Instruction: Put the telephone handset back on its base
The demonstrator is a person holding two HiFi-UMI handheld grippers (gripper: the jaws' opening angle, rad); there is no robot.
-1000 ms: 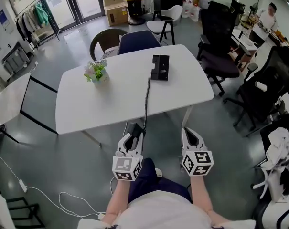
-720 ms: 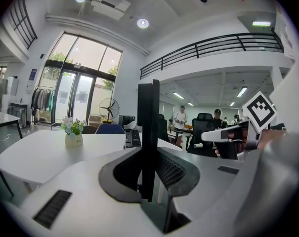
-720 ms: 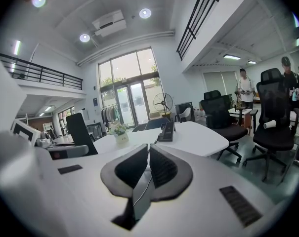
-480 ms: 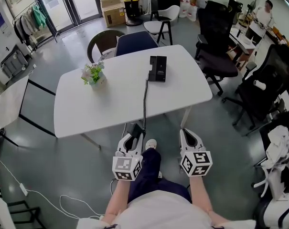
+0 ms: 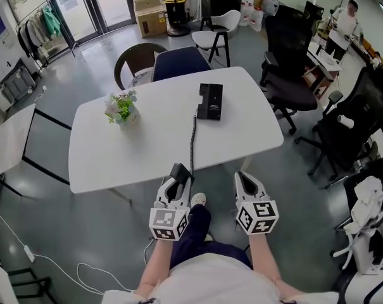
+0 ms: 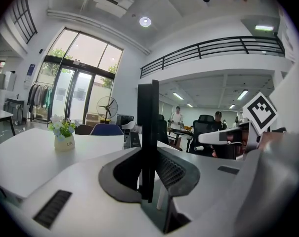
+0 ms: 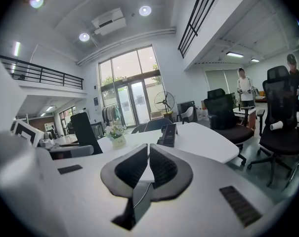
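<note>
Head view: the left gripper (image 5: 176,181) hangs just off the near edge of the white table (image 5: 115,151). Only the top end of the black handset (image 5: 179,170) shows past its jaws — the rest is hidden under the gripper body. The right gripper (image 5: 244,179) is beside it, also off the near edge. The telephone base (image 5: 210,101) lies toward the far right of the tabletop. Its coiled cord (image 5: 192,137) runs from it across the table to the near edge and the handset. A small potted plant (image 5: 120,108) stands toward the far left. A brown chair (image 5: 135,61) and a blue chair (image 5: 182,60) are tucked at the far edge. Black office chairs (image 5: 291,75) crowd the grey floor off the right edge.

Left gripper view: the jaws are clamped on the handset, which stands upright as a narrow black slab and blocks the middle of the room. The base is a small dark shape on the table behind it, partly covered.

Right gripper view: the jaws are drawn together to a bare slit, with nothing between them. Past them lie the tabletop, base and plant — glass doors and a fan stand at the far wall.
</note>
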